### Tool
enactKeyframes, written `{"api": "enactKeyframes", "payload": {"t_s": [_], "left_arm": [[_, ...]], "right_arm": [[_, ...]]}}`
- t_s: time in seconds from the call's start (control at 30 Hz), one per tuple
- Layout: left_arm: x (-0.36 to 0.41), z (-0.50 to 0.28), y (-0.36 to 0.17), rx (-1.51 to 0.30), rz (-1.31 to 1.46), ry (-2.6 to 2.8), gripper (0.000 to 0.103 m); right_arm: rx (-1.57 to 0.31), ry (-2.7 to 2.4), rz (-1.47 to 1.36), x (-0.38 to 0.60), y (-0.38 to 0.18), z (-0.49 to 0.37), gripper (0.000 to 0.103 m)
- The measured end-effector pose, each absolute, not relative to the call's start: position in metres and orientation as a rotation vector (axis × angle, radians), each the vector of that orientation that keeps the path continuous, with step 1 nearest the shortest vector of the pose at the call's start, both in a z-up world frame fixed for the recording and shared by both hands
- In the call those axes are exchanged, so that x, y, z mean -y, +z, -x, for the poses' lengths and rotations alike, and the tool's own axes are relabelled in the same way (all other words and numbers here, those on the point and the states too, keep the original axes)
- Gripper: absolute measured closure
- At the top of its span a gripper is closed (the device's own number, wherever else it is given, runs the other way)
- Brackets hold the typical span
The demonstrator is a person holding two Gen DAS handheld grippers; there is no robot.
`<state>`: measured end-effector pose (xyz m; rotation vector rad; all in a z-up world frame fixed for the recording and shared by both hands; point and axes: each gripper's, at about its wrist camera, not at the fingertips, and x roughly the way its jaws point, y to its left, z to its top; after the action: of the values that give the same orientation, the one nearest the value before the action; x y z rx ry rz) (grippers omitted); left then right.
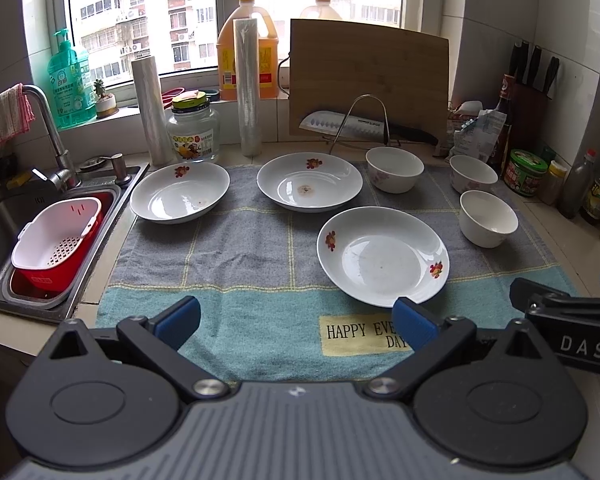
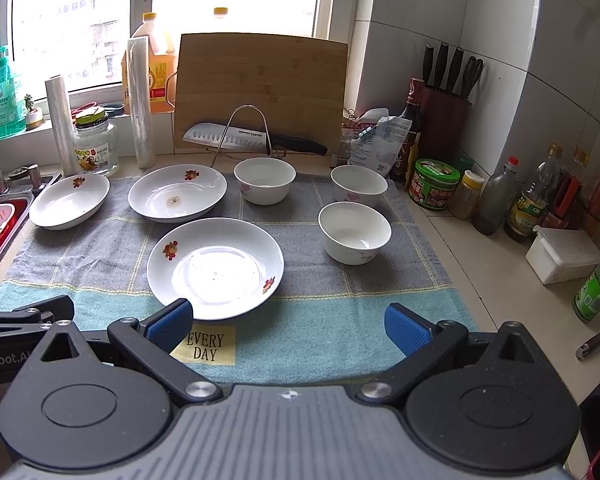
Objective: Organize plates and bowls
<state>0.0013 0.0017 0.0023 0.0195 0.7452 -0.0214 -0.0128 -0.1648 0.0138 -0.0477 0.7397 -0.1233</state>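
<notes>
Ahead of the left gripper [image 1: 296,322], jaws spread wide and empty, a towel [image 1: 240,252] carries three plates and three bowls. Nearest plate [image 1: 382,256] lies just beyond the right fingertip; the other two sit farther off, ahead [image 1: 310,182] and ahead-left [image 1: 180,192]. Bowls, all empty, cluster far right [image 1: 488,219]. Off to the left, a sink holds a white strainer basket [image 1: 56,240] nested in a red tub.

From the right wrist: right gripper [image 2: 286,326] also gaping, holding nothing. Same count, three plates, three bowls. Closest plate [image 2: 215,268] just past the left fingertip; closest bowl [image 2: 354,233] ahead, slightly right, empty.
</notes>
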Motion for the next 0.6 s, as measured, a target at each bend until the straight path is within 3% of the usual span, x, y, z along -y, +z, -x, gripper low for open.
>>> {"api": "enactKeyframes", "payload": {"t_s": [0.6], "left_arm": [[-0.0012,-0.0015,0.0031,-0.744,-0.018,-0.022,0.001]], "right_arm": [[-0.736,-0.128,0.051,0.1654,0.0169,0.0105,0.0]]}}
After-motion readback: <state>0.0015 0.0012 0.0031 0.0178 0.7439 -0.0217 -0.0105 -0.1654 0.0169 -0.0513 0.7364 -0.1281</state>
